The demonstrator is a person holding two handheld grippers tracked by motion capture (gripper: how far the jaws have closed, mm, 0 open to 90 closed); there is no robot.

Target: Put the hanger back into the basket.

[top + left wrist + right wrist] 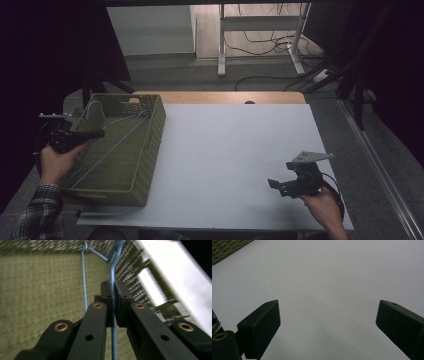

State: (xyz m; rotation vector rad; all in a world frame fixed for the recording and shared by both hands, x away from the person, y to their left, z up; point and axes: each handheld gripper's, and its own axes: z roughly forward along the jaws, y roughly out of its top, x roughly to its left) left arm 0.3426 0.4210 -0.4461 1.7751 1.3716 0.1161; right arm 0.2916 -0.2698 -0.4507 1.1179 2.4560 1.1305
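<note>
The left gripper (114,293) has its fingers closed on a thin blue wire hanger (113,270) lying inside the olive woven rectangular basket (150,145) (left side of the white surface (225,160)). The right gripper (328,325) hovers over that surface, fingers spread wide, holding nothing.

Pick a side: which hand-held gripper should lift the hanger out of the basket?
Left. The left hand-held gripper is already shut on the hanger inside the basket; the right hand-held gripper is open over bare table.
</note>
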